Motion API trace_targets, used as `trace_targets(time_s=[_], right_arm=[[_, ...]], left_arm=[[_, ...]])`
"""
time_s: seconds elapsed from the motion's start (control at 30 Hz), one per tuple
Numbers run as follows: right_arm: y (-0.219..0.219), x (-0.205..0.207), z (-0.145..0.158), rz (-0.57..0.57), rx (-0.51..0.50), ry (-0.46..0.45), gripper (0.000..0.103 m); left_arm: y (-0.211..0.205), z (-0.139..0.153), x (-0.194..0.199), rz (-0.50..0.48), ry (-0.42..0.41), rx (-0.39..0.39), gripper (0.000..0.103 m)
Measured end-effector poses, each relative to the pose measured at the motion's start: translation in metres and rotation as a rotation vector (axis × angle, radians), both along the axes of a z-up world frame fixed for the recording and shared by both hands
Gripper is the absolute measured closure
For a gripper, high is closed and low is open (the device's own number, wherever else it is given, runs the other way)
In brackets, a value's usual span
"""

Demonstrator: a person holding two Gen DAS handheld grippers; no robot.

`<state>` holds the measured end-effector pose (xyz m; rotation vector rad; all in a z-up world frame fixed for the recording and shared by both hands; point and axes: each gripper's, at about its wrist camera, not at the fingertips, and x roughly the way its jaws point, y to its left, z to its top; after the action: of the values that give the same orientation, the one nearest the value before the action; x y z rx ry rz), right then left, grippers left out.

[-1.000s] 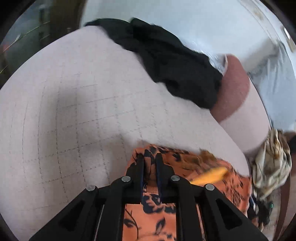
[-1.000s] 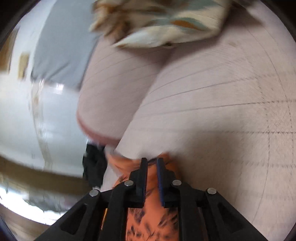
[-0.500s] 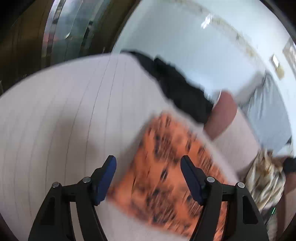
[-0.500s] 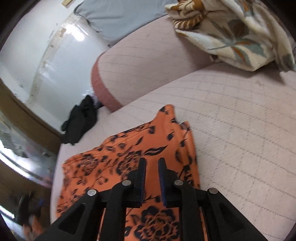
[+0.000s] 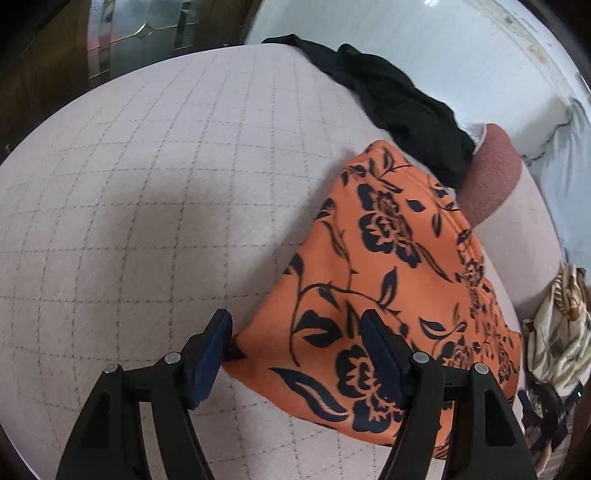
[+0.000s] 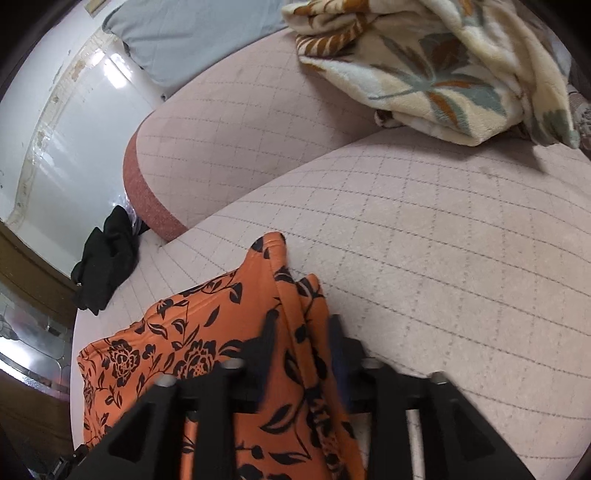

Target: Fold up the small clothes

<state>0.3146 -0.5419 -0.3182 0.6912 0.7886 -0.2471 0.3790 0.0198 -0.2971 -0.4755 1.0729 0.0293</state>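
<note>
An orange garment with a black flower print [image 5: 388, 258] lies folded on the pink quilted bed [image 5: 147, 184]. My left gripper [image 5: 295, 321] hovers open above its near left corner, and neither pad touches the cloth. In the right wrist view the same orange garment [image 6: 207, 332] has a raised fold at its right edge. That fold runs between the fingers of my right gripper [image 6: 303, 321]. Its jaws are opening, blurred by motion, and the pads stand clear of the fold.
A crumpled black garment [image 5: 399, 107] lies at the far edge of the bed [image 6: 443, 258], just past the orange one. A cream leaf-print blanket [image 6: 443, 74] is heaped on a pink bolster [image 6: 240, 147]. A grey pillow [image 6: 192, 33] sits beyond, against the white wall.
Both grippers were shut on the orange garment. The left one let go, opened wide and drew back to the corner. The right one's jaws have just spread apart. The garment now lies flat.
</note>
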Motion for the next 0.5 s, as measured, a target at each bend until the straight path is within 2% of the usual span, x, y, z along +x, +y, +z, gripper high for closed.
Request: trace_targets(time_s=[0.03, 0.2, 0.27, 0.37, 0.43, 0.5], right_arm=[[-0.001, -0.004, 0.001, 0.000, 0.012, -0.011, 0.033], [-0.001, -0.019, 0.005, 0.016, 0.057, -0.099, 0.035], [0.003, -0.012, 0.004, 0.047, 0.072, -0.081, 0.050], [0.007, 0.004, -0.004, 0.075, 0.054, -0.020, 0.062], [0.007, 0.013, -0.011, 0.084, 0.080, 0.007, 0.065], [0.008, 0.019, -0.021, 0.099, 0.102, 0.052, 0.079]], left_arm=[[-0.004, 0.001, 0.001, -0.005, -0.003, 0.016, 0.030], [-0.016, 0.007, -0.002, -0.042, -0.027, 0.146, 0.030], [-0.018, 0.008, 0.000, -0.045, -0.025, 0.160, 0.030], [-0.013, 0.008, -0.001, -0.044, -0.014, 0.148, 0.030], [-0.015, 0.006, 0.002, -0.050, -0.007, 0.156, 0.030], [-0.016, 0.005, 0.006, -0.053, 0.000, 0.166, 0.030]])
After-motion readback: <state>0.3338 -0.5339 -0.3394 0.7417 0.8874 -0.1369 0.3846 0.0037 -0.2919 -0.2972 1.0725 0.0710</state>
